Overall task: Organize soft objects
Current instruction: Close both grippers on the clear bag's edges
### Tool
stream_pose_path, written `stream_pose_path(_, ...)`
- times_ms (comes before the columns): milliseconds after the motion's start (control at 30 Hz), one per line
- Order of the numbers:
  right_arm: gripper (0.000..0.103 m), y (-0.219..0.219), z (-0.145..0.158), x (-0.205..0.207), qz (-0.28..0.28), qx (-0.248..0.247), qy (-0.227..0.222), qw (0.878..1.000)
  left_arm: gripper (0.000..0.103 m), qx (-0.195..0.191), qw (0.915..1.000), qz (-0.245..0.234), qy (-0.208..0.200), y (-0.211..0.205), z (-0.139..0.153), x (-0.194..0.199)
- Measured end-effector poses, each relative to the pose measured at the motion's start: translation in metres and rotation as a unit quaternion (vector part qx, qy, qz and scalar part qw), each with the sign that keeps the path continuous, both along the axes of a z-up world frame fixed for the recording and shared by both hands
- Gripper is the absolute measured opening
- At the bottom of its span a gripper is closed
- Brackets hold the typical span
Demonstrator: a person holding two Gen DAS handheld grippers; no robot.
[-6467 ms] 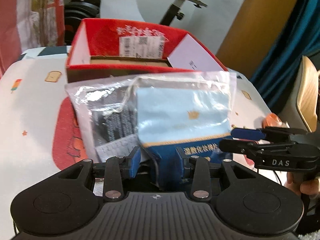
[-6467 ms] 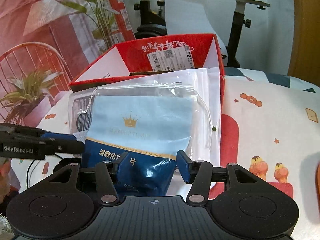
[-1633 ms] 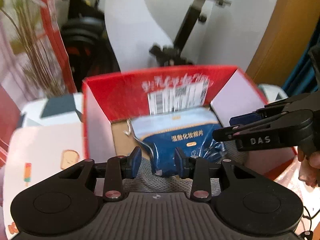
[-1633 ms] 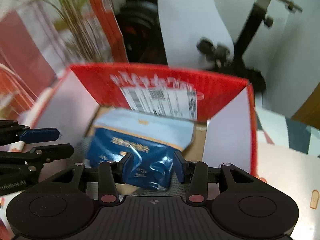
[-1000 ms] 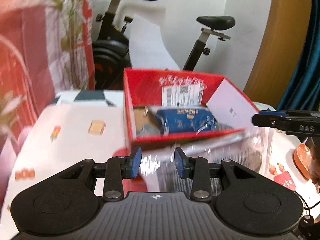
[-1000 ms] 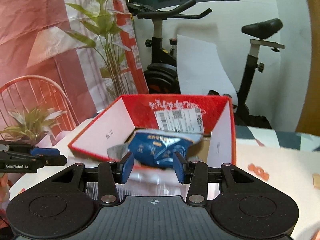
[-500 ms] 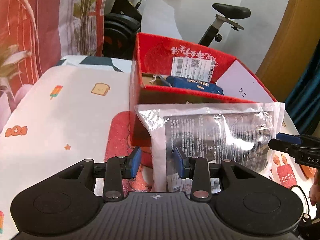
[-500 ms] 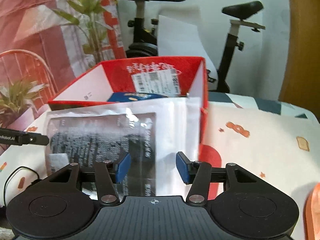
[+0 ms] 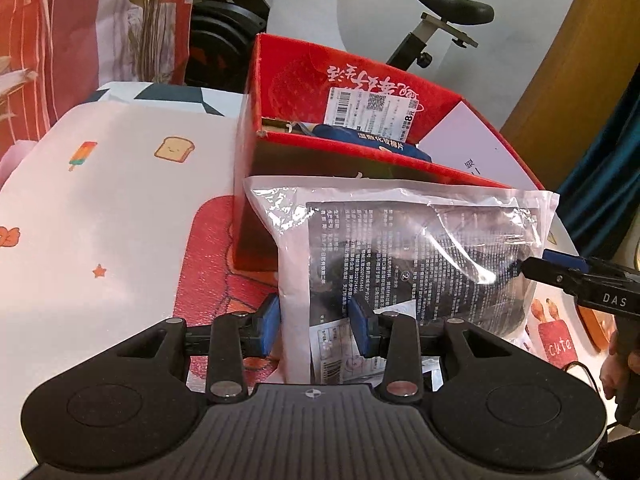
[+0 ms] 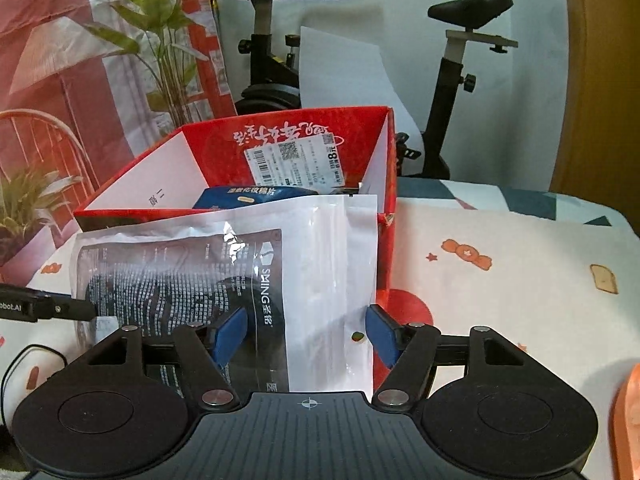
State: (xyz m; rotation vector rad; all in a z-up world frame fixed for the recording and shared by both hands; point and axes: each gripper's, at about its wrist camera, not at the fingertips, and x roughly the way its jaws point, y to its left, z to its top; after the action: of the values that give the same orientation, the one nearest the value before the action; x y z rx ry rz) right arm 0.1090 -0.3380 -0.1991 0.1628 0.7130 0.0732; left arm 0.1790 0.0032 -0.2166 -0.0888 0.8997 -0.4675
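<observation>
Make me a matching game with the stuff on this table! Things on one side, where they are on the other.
Things:
1. blue pack
2. plastic bag
3. red box
4. bike seat

Places:
A. behind the table, up high
B. inside the red box
C. standing on the tablecloth, open on top
D. in front of the box, between the open fingers of both grippers

Pairs: 1-B, 2-D, 3-C, 4-A

The left gripper and right gripper each have the bag between their fingers.
</observation>
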Motion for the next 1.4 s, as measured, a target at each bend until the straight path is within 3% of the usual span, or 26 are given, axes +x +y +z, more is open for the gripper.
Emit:
stream_pose_path(467, 0.064, 0.011, 0.000, 0.005, 0.026, 0.008, 0.005, 1.000, 0.042, -0.010, 0.9999, 0.000, 0.007, -0.002, -0.003, 0.001)
stream_pose_path(867, 0.048, 0.028, 0.002, 0.007, 0.073, 0.006, 0.010, 0.997, 0.043, 0.004, 1.0000, 0.002, 0.004, 0.000, -0.004, 0.010)
stream_pose_path(1400, 0.045, 0.029, 0.004, 0.008, 0.076, 0.000, 0.014, 0.997, 0.043, 0.017, 0.9998, -0.012, 0.002, -0.004, 0.001, 0.009)
